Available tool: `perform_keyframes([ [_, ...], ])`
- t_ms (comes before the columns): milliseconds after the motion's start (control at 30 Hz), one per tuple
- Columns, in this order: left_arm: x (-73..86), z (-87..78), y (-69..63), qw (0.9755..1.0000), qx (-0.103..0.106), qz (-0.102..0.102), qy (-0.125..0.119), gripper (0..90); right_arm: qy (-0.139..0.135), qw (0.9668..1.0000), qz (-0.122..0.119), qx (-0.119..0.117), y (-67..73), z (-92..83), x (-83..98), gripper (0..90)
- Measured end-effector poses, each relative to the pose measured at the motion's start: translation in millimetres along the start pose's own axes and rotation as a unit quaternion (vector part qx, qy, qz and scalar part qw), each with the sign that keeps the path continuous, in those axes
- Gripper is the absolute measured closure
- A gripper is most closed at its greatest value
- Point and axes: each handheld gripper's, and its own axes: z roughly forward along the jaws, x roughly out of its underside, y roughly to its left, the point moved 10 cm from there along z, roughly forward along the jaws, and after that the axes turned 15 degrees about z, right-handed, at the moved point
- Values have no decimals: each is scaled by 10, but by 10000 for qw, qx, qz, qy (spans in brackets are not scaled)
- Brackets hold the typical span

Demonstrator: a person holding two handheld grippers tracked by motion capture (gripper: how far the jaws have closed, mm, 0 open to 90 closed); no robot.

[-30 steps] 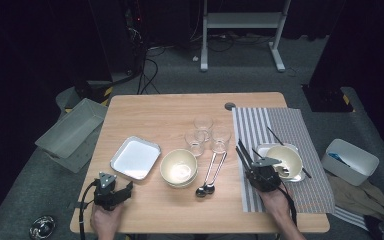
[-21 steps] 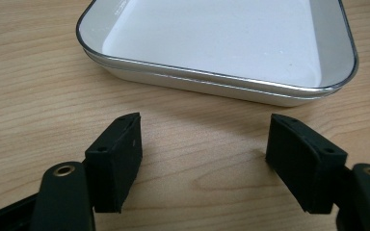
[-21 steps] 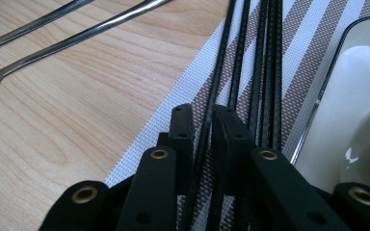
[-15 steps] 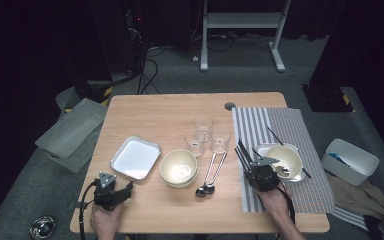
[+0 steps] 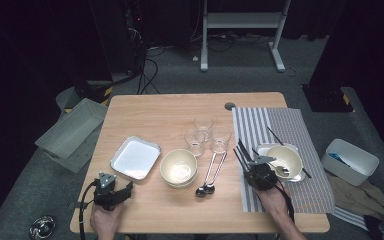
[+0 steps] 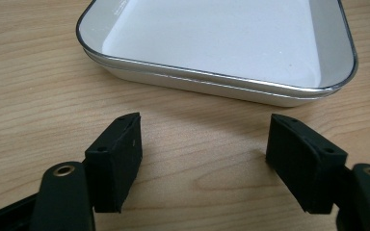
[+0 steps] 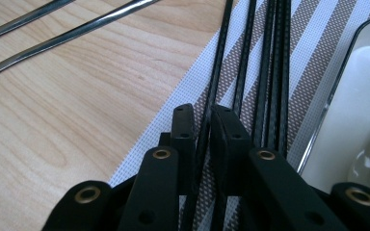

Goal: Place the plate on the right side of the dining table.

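My right gripper lies low over the striped placemat, shut on one black chopstick that runs between its pads. Several more black chopsticks lie beside it on the mat. In the high view the right gripper is at the mat's left edge, just left of a cream bowl on a small tray. My left gripper stands open on the bare wood, nothing between its jaws, a short way before the white tray. It rests near the table's front left corner.
A cream bowl, two spoons and three glasses stand mid-table. The spoon handles lie left of the right gripper. On the floor are a grey bin at the left and a white container at the right.
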Motion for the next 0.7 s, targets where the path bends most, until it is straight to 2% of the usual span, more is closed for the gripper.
perform_keyframes([
  [267, 1, 0, -1, 10000, -5, 2, 6, 290, 49, 10000, 40, -68, -6, -48, 70, 803],
  [400, 0, 1, -3, 10000, 0, 3, 2, 290, 38, 9999, 69, -85, -4, -61, 90, 834],
  [700, 1, -1, 2, 10000, -9, 12, 2, 291, -13, 9998, 182, 2, -8, -64, 96, 857],
])
